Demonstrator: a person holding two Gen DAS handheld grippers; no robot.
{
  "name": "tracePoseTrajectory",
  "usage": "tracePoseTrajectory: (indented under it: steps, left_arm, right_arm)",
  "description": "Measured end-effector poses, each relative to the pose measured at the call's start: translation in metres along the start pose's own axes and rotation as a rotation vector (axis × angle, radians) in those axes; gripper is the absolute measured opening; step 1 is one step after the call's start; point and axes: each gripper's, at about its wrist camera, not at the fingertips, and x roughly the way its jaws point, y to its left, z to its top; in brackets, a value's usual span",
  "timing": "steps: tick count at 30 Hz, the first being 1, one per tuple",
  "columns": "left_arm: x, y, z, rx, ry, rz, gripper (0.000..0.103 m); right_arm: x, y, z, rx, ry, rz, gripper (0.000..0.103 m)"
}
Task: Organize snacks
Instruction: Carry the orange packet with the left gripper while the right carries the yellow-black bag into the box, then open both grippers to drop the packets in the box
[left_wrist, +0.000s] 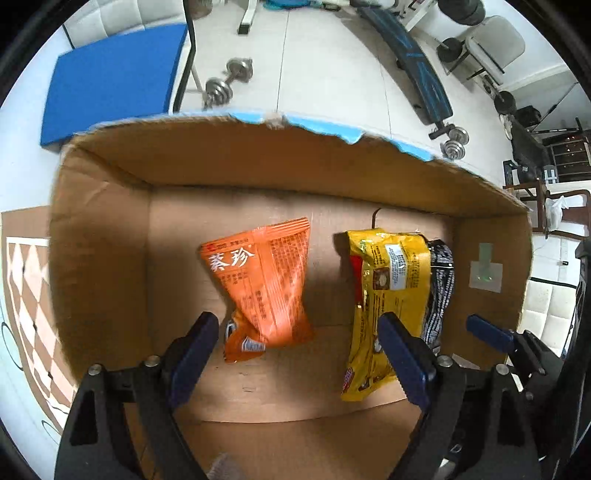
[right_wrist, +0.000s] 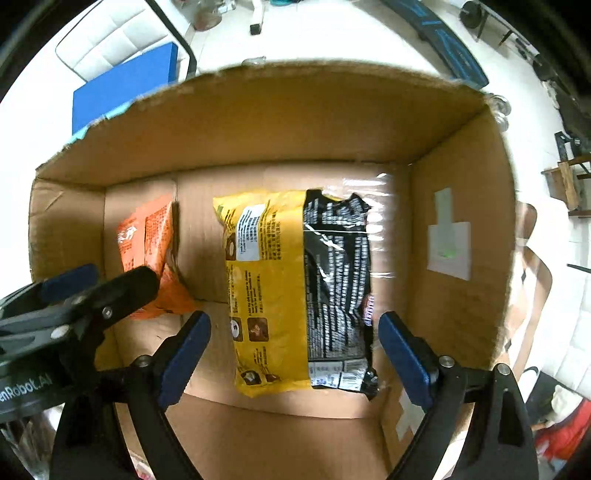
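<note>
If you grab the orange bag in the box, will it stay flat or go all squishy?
The orange bag would probably go squishy: it already looks crumpled and pinched near one end, so the wrapper is thin and soft. Its shiny skin may slip a little between the pads. It looks puffy, so it is likely light and would slide on the box floor if pushed.

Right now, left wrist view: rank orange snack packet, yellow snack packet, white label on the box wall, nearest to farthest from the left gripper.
1. orange snack packet: on the box floor between the open fingers of the left gripper, toward the left finger.
2. yellow snack packet: at the right finger, partly behind it.
3. white label: on the cardboard box right wall, farthest.
</note>
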Motion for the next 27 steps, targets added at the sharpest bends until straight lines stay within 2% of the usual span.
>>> tracePoseTrajectory:
  steps: [6,8,10,14,21,27]
  left_arm:
    - [-0.03,0.002,-0.021,0.03,-0.096,-0.001,0.088]
    - [-0.036,0.001,-0.029,0.045,-0.12,0.011,0.093]
    - [-0.045,0.001,-0.042,0.057,-0.155,0.03,0.094]
    - [-0.069,0.003,-0.074,0.073,-0.256,0.077,0.094]
    - [-0.105,0.0,-0.131,0.1,-0.377,0.102,0.094]
    - [-0.128,0.002,-0.177,0.12,-0.443,0.098,0.094]
  right_arm:
    - [-0.031,0.007,-0.031,-0.013,-0.076,-0.013,0.097]
    - [-0.041,0.009,-0.045,-0.013,-0.104,-0.007,0.097]
    - [-0.049,0.008,-0.058,-0.004,-0.133,-0.005,0.097]
    - [-0.07,0.0,-0.099,0.01,-0.201,-0.008,0.097]
    - [-0.1,-0.003,-0.153,0.028,-0.316,-0.044,0.097]
    - [-0.116,-0.005,-0.194,0.034,-0.387,-0.057,0.097]
